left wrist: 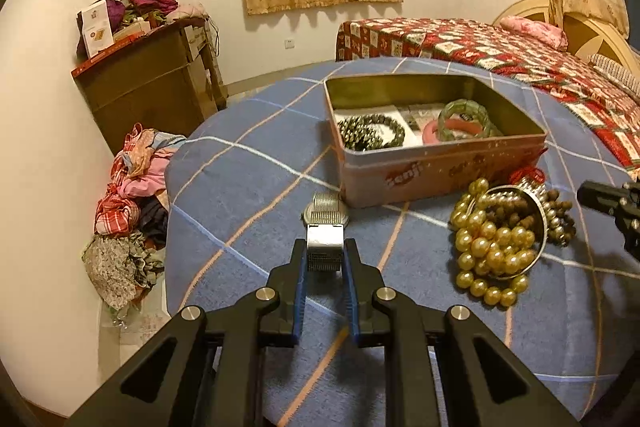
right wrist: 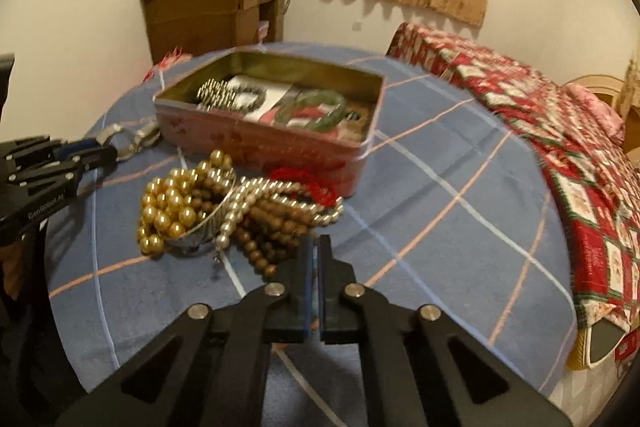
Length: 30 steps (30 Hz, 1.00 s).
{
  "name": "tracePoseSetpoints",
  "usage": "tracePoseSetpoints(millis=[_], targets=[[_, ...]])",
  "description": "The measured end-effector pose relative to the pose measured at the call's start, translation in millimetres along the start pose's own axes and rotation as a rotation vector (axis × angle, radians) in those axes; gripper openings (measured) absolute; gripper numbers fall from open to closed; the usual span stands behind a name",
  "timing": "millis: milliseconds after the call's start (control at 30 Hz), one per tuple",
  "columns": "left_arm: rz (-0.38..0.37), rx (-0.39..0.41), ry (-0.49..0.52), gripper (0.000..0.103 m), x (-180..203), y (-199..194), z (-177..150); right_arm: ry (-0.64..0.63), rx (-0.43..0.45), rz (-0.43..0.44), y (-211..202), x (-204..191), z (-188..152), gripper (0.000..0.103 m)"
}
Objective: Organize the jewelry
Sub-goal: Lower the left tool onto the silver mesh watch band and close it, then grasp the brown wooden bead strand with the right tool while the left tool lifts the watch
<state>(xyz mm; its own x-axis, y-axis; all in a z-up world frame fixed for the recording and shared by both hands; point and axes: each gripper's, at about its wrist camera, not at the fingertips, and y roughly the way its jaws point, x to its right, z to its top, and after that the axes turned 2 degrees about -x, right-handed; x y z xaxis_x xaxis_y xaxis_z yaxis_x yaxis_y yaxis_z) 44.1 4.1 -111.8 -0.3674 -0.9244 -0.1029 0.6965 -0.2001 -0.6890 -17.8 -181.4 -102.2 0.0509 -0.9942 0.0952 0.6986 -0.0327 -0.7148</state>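
My left gripper (left wrist: 325,247) is shut on a silver metal watch (left wrist: 325,227) by its band, just above the blue checked tablecloth; it also shows in the right wrist view (right wrist: 110,151) holding the watch (right wrist: 132,139). A pink open tin (left wrist: 440,163) (right wrist: 280,143) holds a dark bead bracelet (left wrist: 372,133), a green bangle (left wrist: 466,117) and a pink bangle. A pile of gold pearls (left wrist: 492,251) (right wrist: 172,207), brown beads (right wrist: 272,223), silver beads and a red string lies in front of the tin. My right gripper (right wrist: 315,247) is shut and empty beside the pile.
The round table (left wrist: 240,187) has its edge at the left. A heap of clothes (left wrist: 128,203) lies on the floor. A brown cabinet (left wrist: 152,87) stands by the wall. A bed with a red quilt (left wrist: 520,55) is behind right.
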Motion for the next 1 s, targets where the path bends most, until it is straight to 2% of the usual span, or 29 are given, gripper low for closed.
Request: tracePoseSetpoints(millis=[100,233,267,333,367,600,667,700,733,867,900,1000], targets=[[-0.006,0.005,0.002,0.016,0.6,-2.9,2.1,0.013,0.051,-0.022,-12.4,3.9,6.7,0.002],[-0.006,-0.005,-0.002,0.016,0.2,0.5,0.8,0.007,0.047,0.023,-12.7,2.9,11.2,0.004],[-0.005,-0.007,-0.002,0.016,0.3,1.3,0.4,0.004,0.040,0.036,-10.2,2.0,11.7,0.010],[-0.006,-0.011,-0.003,0.016,0.1,2.9,-0.6,-0.009,0.022,0.038,-2.7,-1.7,11.0,0.051],[-0.006,-0.013,-0.002,0.016,-0.6,3.9,-0.8,-0.013,0.020,0.037,-0.4,-1.9,10.0,0.054],[-0.015,-0.030,-0.006,0.016,-1.9,9.7,-3.4,-0.071,-0.052,0.031,22.9,-8.4,13.0,0.045],[-0.016,-0.031,-0.006,0.016,-1.8,9.8,-3.7,-0.085,-0.068,0.056,28.6,-9.2,12.9,0.035],[-0.016,-0.030,-0.006,0.016,-1.8,9.8,-3.7,-0.090,-0.059,0.061,26.6,-9.3,12.0,0.021],[-0.017,-0.027,-0.007,0.016,-1.7,9.3,-3.6,-0.105,-0.063,0.047,26.5,-11.3,11.2,0.017],[-0.008,0.002,-0.005,0.016,-1.1,1.3,-0.3,-0.102,-0.034,0.040,14.9,-13.6,5.3,0.015],[-0.003,0.009,-0.004,0.016,-1.0,-1.4,1.4,-0.097,-0.018,0.033,9.4,-13.6,4.8,0.009],[0.005,0.042,-0.009,0.016,-3.0,-13.2,7.4,-0.085,0.031,-0.006,-8.1,-13.9,6.7,0.009]])
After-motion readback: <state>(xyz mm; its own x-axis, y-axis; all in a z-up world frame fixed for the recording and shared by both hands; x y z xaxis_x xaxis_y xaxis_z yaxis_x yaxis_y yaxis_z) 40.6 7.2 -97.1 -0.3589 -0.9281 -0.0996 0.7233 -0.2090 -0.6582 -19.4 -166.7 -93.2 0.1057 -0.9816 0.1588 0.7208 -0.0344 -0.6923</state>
